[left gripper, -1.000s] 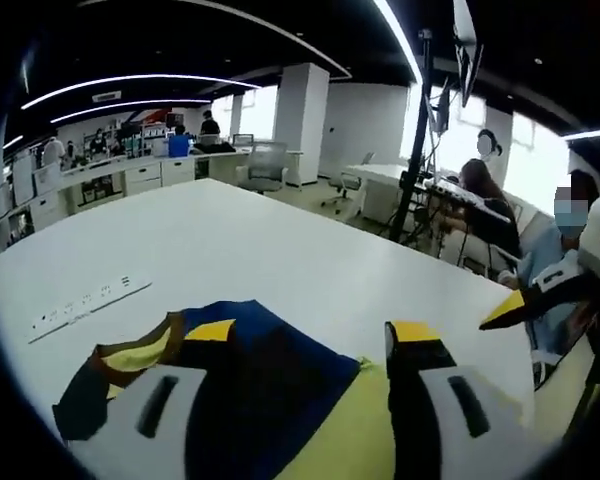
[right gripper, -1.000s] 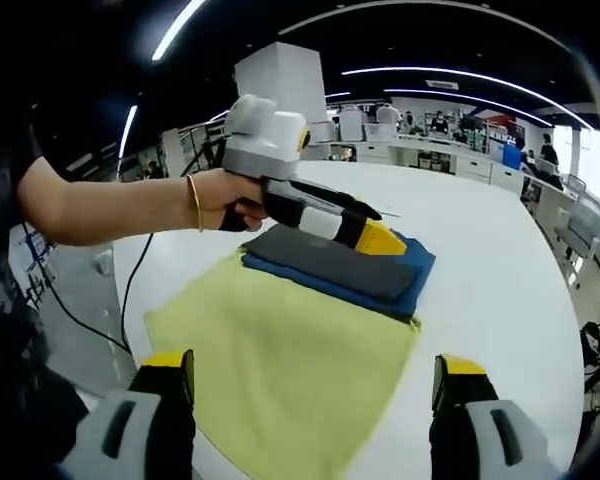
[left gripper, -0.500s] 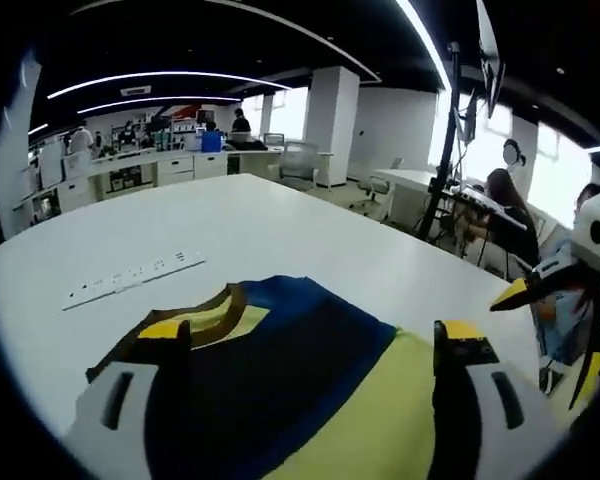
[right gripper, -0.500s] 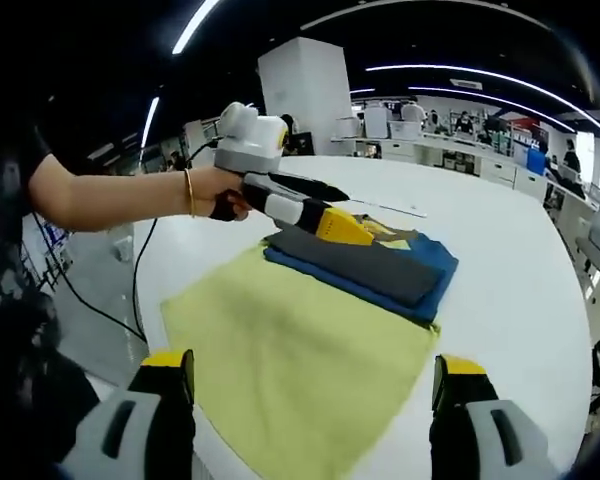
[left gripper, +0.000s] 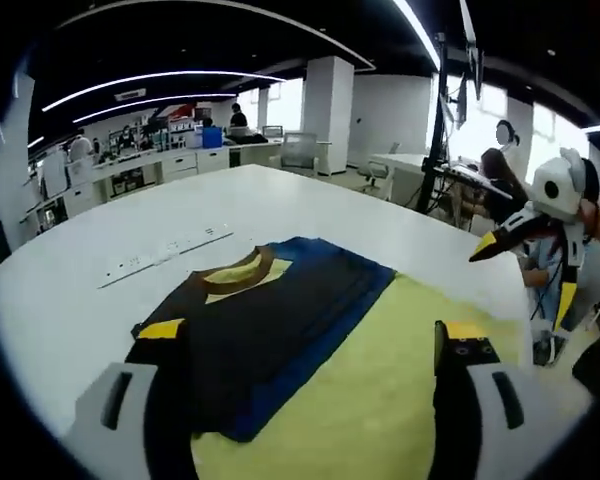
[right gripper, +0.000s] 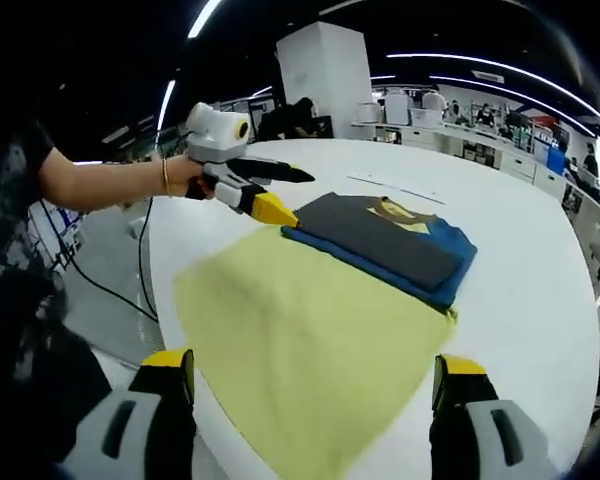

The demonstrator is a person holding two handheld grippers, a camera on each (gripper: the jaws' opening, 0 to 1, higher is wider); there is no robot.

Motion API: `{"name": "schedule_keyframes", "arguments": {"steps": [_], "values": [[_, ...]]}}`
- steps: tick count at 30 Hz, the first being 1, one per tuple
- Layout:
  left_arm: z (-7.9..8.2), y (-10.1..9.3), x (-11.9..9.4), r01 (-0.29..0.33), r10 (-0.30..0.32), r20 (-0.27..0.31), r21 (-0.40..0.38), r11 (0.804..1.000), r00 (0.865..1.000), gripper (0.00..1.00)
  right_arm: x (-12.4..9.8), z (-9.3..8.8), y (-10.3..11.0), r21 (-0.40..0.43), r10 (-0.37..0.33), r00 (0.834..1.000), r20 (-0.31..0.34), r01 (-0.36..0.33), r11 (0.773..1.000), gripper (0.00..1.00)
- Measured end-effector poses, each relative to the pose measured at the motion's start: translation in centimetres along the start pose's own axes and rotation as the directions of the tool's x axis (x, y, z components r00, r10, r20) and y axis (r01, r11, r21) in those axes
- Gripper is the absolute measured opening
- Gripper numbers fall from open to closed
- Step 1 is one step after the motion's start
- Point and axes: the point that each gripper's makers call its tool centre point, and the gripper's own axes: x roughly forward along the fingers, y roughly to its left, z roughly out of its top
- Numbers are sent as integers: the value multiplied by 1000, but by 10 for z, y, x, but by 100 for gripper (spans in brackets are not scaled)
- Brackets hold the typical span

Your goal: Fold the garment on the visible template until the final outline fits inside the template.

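So there's one garment (right gripper: 385,240), folded into a neat flat rectangle. It's dark grey on top, blue along the edges, with a brown collar and a yellowish patch at the neck. It sits on one end of a pale yellow template (right gripper: 310,335), the end farther from the person, and it overhangs that end of the template a bit, so its collar end rests on the bare tabletop (right gripper: 520,300). The template itself lies flat near the tabletop edge closest to the person.

The near end of the garment is partly covered by the left gripper's own jaws in the left gripper view, so can't really make out that edge there.

Two grippers total. The left gripper (right gripper: 270,190) hangs just off the garment's corner, jaws spread, holding nothing. The right gripper (right gripper: 310,385) has its jaws wide apart over the template's near end, also empty, and it's visible off to the side (left gripper: 500,240) past the template.

One white power strip (left gripper: 170,257) lies on the tabletop beyond the collar.
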Motion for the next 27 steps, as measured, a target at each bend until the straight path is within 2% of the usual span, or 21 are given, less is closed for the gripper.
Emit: {"name": "schedule_keyframes", "arguments": {"steps": [4,8,12,16,20,23,27], "values": [[-10,-7,-22,45,-45,-1,-13,999,999,96,-1,-8,4,-33,19,999,-38,-20,999,100],[-20,-8,-41,43,-43,-2,-12,999,999,96,-1,-17,10,-57,35,997,-74,-39,998,100],[-30,-12,-59,43,-44,-2,-46,998,999,95,-1,-23,14,-64,48,994,-97,-54,996,100],[-47,-19,-75,46,-48,-46,-34,998,998,93,0,-32,16,-78,53,991,-127,-63,995,100],[-63,-27,-86,58,-61,-64,-47,997,996,91,1,-44,21,-81,69,984,-165,-84,993,99],[-79,-36,-96,95,-104,-87,-98,991,991,84,1,-50,23,-68,76,982,-173,-89,994,98],[-93,-43,-103,96,-106,-117,-90,991,988,82,1,-52,25,-56,80,982,-170,-91,994,95]]}}
